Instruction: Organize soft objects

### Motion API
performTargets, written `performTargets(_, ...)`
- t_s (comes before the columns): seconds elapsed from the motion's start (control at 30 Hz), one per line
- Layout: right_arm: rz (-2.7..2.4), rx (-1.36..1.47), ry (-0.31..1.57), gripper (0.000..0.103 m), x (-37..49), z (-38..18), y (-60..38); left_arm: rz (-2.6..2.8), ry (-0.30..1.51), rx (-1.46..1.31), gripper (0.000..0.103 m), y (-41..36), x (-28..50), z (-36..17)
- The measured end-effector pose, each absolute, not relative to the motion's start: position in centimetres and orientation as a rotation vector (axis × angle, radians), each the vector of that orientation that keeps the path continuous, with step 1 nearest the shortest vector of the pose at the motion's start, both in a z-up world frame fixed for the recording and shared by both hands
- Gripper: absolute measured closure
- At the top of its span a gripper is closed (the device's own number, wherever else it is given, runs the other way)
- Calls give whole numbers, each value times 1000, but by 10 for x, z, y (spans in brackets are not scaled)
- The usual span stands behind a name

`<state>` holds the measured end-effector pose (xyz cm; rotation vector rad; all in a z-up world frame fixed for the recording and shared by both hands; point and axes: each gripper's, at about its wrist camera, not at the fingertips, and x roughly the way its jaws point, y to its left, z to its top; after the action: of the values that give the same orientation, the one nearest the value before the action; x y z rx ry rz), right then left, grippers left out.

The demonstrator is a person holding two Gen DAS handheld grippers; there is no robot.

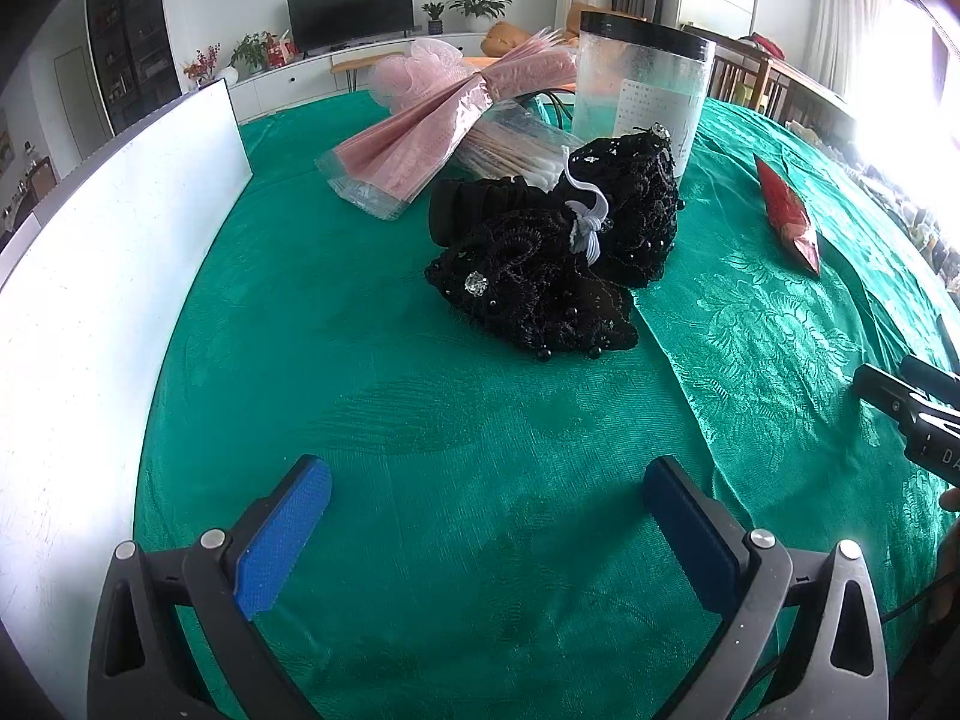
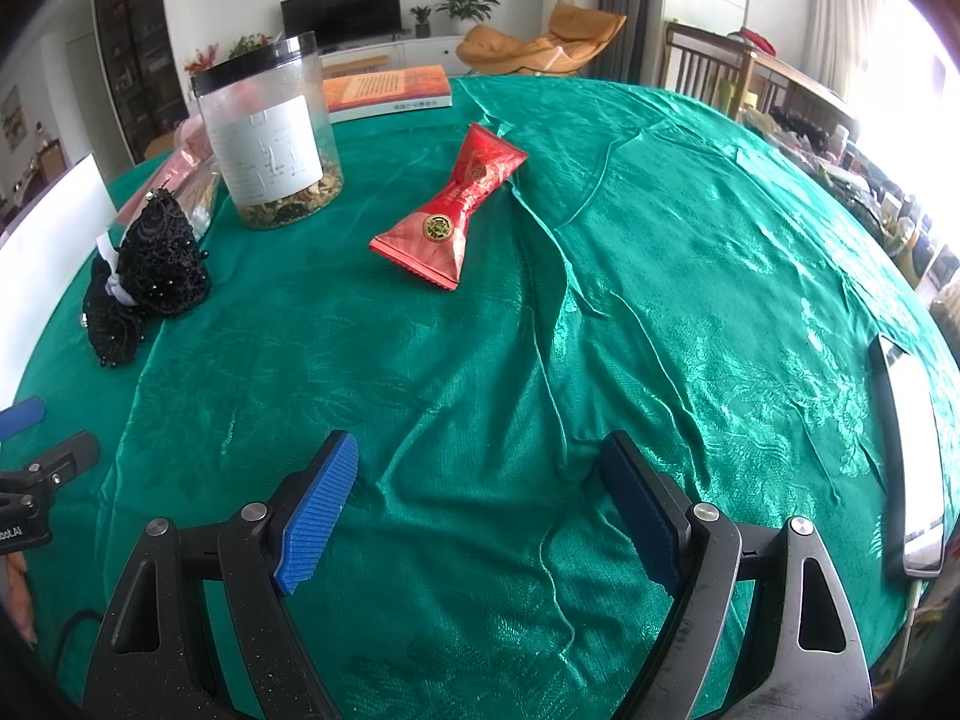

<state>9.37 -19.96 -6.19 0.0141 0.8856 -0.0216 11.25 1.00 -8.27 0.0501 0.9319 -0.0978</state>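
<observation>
A heap of black lace fabric (image 1: 558, 252) with beads, a rhinestone and a white ribbon lies on the green tablecloth (image 1: 420, 420), well ahead of my left gripper (image 1: 486, 492), which stands open over bare cloth. In the right wrist view the same black lace (image 2: 150, 276) is far to the left. A red soft packet (image 2: 456, 204) lies ahead of my right gripper (image 2: 480, 480), also open and holding nothing. The red packet (image 1: 789, 216) shows at the right in the left wrist view. The right gripper's tool (image 1: 912, 408) pokes in at that view's right edge.
A clear jar with a black lid (image 1: 642, 84) stands behind the lace, beside pink wrapped packets (image 1: 444, 120) and a bag of cotton swabs (image 1: 516, 150). A white board (image 1: 120, 276) borders the left. A book (image 2: 387, 93) lies at the back, a phone-like slab (image 2: 912, 456) at the right.
</observation>
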Motion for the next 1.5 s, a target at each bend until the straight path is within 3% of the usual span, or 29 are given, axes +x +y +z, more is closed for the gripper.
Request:
performTargets(1.3, -19, 16, 885, 17, 92, -63, -200, -98, 933, 51, 0, 10, 112, -83)
performTargets(1.4, -16, 17, 886, 17, 95, -63, -201, -101, 992, 62, 0, 8, 116, -76)
performTargets(1.5, -13, 20, 884, 17, 95, -63, -200, -125, 935, 71, 0, 0, 123, -56)
